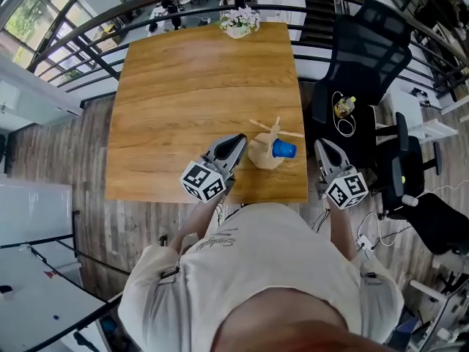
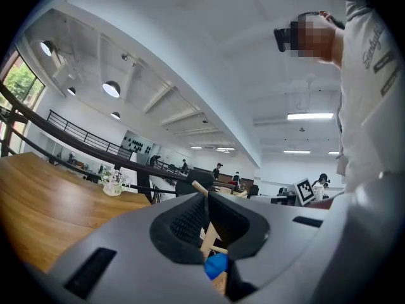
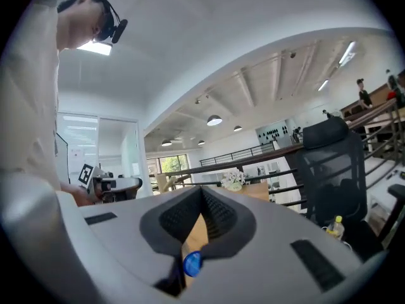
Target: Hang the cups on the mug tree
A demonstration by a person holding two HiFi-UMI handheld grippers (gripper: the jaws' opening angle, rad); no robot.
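Hanging looks complete to me: the blue cup (image 1: 284,149) sits on the mug tree (image 1: 265,152), near the worktop's (image 1: 198,86) front edge. The left gripper (image 1: 237,141) is just beside the tree and the right gripper (image 1: 322,147) is past the worktop's side, both with fingers clenched on nothing. I would withdraw level (pegs jut sideways); bare worktop lies beyond.

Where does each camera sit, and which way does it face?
Head view: on the person's head, looking steeply down at table, mug tree, cup; shows left gripper, right gripper, shirt.
Left gripper view: rides the left gripper, looking level along shut jaws; shirt at right.
Right gripper view: rides the right gripper, along shut jaws; head at left.
Shared: all three show the cup.
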